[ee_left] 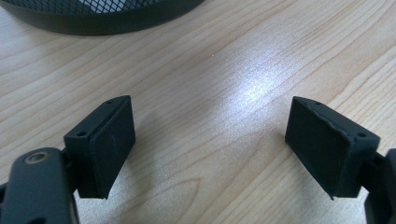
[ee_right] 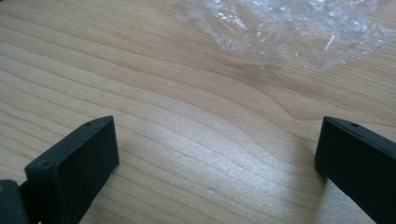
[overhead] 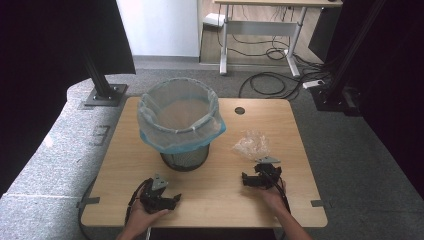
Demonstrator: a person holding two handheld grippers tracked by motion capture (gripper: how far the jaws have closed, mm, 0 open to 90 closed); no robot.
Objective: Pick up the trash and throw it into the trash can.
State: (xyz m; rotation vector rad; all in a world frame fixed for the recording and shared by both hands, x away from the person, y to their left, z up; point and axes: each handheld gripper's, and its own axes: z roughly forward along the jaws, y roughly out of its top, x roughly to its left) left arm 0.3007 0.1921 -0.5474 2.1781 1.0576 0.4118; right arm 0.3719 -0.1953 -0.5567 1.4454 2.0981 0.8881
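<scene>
A black mesh wastebasket [overhead: 184,159] lined with a pale blue bag [overhead: 179,120] stands on the wooden table [overhead: 210,200], left of centre. Its base [ee_left: 102,18] fills the top of the left gripper view. A crumpled clear plastic wrapper [overhead: 251,145] lies to the basket's right, and it shows close up as crinkled film [ee_right: 289,28] ahead of the right jaws. My left gripper [overhead: 170,202] rests near the front edge, open, nothing between its jaws [ee_left: 210,144]. My right gripper [overhead: 257,179] sits just in front of the wrapper, open and empty [ee_right: 217,158].
A round cable hole [overhead: 239,110] sits at the table's back edge. Black frame posts [overhead: 102,85] stand at both back corners on grey carpet. A white desk [overhead: 260,30] and loose cables [overhead: 280,80] lie beyond.
</scene>
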